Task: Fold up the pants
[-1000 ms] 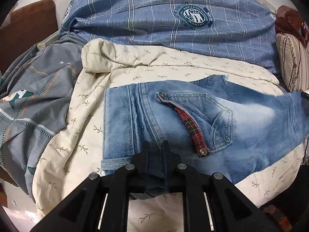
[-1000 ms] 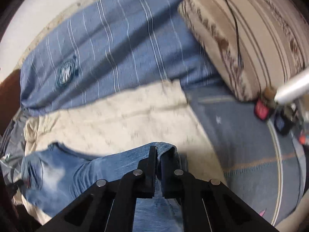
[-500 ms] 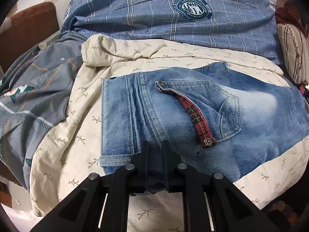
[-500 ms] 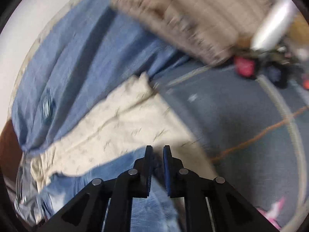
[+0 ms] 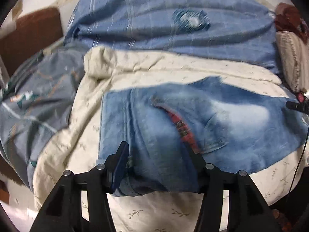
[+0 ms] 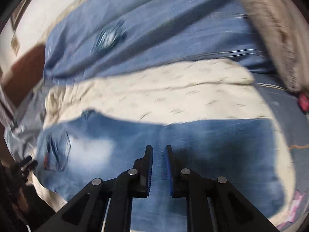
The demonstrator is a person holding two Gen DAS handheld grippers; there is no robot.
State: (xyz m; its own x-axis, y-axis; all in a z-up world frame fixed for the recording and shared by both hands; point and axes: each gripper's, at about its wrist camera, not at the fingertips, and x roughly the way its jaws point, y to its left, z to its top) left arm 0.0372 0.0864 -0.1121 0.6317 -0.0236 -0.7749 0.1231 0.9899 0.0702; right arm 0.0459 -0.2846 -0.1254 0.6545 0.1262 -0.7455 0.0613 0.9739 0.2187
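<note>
So we've got the left claw (image 5: 157, 148) with its jaws standing wide apart, they've just been opening. The waistband end of the jeans (image 5: 222, 119) sits loose between them, nothing pinching it. The red plaid pocket flap (image 5: 181, 127) is just ahead of that claw's right finger. The right claw (image 6: 158, 148) is nearly closed, and it looks clamped on a strip of denim, with the rest of the jeans spread under and ahead of it. Everything lies on a cream quilt (image 5: 173, 71) on the bed, blue checked blanket (image 5: 154, 19) further ahead. Pretty blurry though.
</note>
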